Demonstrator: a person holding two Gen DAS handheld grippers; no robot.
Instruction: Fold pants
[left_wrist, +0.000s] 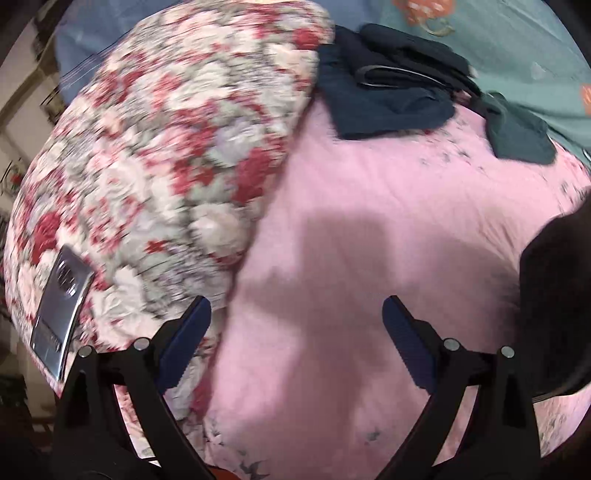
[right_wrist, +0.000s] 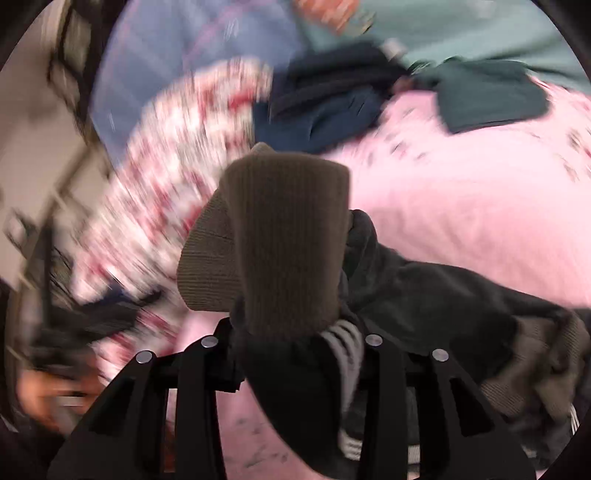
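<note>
- Lifting the pants (right_wrist: 424, 295) clear of the pink blanket (right_wrist: 480, 206) looks like the step in hand, judging by the bunched cloth hanging from the right gripper (right_wrist: 295, 328).
- Doing it well calls, I judge, for getting the cloth to hang free so the legs drop straight, then laying it flat on the bare pink area before any fold; the blur in both views suggests quick motion, so a slower sweep would keep the cloth from twisting.
- The right gripper has its jaws pressed together on the pants: dark cloth with white stripes is pinched between them, and a ribbed brown cuff (right_wrist: 280, 236) stands up just beyond the tips.
- From that pinch the rest of the pants trails off to the right and down, in a crumpled heap resting on the blanket.
- The left gripper (left_wrist: 295, 325) has its jaws spread wide with nothing between them, above bare pink blanket.
- In the left view only 1 dark edge of the pants (left_wrist: 557, 302) shows, at the right border, beside the right-hand jaw and apart from it.
- A second grip on the waistband or the other cuff is what I would expect the left gripper to need; which end is nearest cannot be told from here.
- A floral quilt (left_wrist: 155, 158) lies left of the open area, and other dark folded clothes (left_wrist: 384, 92) sit at the far edge, well apart from both grippers.
</note>
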